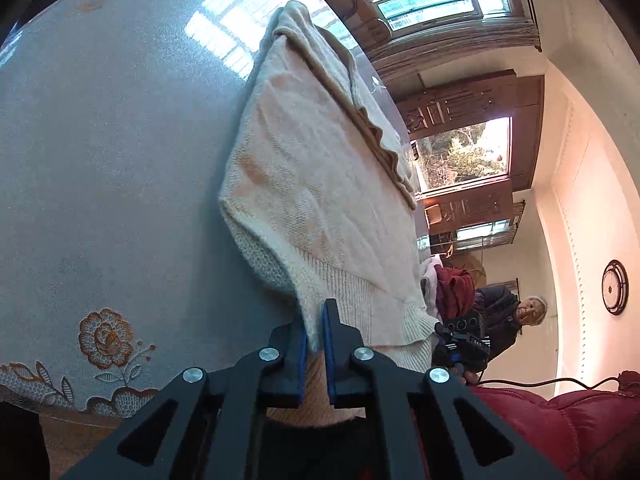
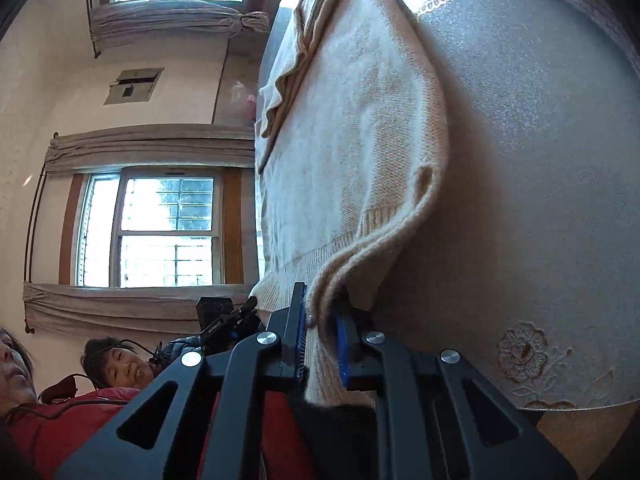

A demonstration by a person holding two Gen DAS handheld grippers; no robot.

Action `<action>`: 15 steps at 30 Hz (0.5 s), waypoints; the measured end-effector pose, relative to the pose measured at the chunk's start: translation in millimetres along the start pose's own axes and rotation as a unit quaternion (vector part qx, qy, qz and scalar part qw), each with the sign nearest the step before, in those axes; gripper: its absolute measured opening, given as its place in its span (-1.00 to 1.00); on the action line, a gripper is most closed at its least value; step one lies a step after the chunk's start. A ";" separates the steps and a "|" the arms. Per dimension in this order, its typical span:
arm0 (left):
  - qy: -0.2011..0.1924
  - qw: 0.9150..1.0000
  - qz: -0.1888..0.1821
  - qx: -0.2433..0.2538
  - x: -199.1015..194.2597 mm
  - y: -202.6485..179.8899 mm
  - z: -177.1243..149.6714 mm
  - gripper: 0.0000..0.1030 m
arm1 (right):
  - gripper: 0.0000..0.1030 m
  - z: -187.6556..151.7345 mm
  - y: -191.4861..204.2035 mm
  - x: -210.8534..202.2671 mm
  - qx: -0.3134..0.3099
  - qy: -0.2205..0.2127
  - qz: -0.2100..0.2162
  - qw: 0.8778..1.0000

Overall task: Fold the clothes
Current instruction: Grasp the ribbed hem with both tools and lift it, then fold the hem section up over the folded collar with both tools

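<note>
A cream knitted sweater (image 1: 320, 184) lies spread on a round table covered by a pale embroidered cloth (image 1: 104, 168). Its ribbed hem comes toward both cameras. My left gripper (image 1: 315, 322) is shut on one corner of the hem, the knit pinched between the blue pads. In the right wrist view the same sweater (image 2: 352, 140) runs away from me, and my right gripper (image 2: 322, 312) is shut on the other hem corner, which bunches into a fold between its fingers. A sleeve and the neckline lie folded at the far end.
A pile of red and pink clothes (image 1: 448, 284) sits at the table's far edge. A person in a dark jacket (image 1: 500, 316) and another in red (image 2: 116, 364) stand close by. The table edge (image 2: 576, 404) with an embroidered flower is near my right gripper. Windows fill the walls behind.
</note>
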State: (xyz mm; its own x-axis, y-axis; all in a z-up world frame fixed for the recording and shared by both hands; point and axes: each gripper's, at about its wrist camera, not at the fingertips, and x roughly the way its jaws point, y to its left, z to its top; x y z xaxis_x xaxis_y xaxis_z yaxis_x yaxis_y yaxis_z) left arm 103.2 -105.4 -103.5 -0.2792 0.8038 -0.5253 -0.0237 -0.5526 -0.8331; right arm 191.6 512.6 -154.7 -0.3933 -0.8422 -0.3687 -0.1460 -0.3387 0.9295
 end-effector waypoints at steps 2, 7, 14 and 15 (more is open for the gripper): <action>-0.010 1.000 -0.011 0.008 -0.9 -11.1 9.2 -0.88 | -0.72 10.1 10.0 -0.9 -0.012 -0.004 0.014 1.000; -0.042 0.998 -0.050 0.013 0.8 -36.6 30.3 -0.88 | -0.72 38.5 30.7 -6.1 -0.030 -0.015 0.038 0.999; -0.094 0.991 -0.091 -0.015 9.5 -53.3 53.7 -0.88 | -0.72 77.4 36.5 -12.1 -0.042 0.003 0.044 0.998; -0.092 0.992 -0.088 -0.015 12.7 -54.6 53.0 -0.88 | -0.72 79.9 33.3 -11.9 -0.040 0.009 0.038 0.998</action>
State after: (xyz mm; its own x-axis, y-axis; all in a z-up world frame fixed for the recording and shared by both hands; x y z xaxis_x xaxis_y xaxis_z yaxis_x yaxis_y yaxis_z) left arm 50.1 -76.7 -55.6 -0.4445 0.8317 -0.3327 -0.0599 -0.3981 -0.9154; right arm 118.9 544.9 -118.5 -0.3835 -0.8742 -0.2979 -0.0438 -0.3050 0.9514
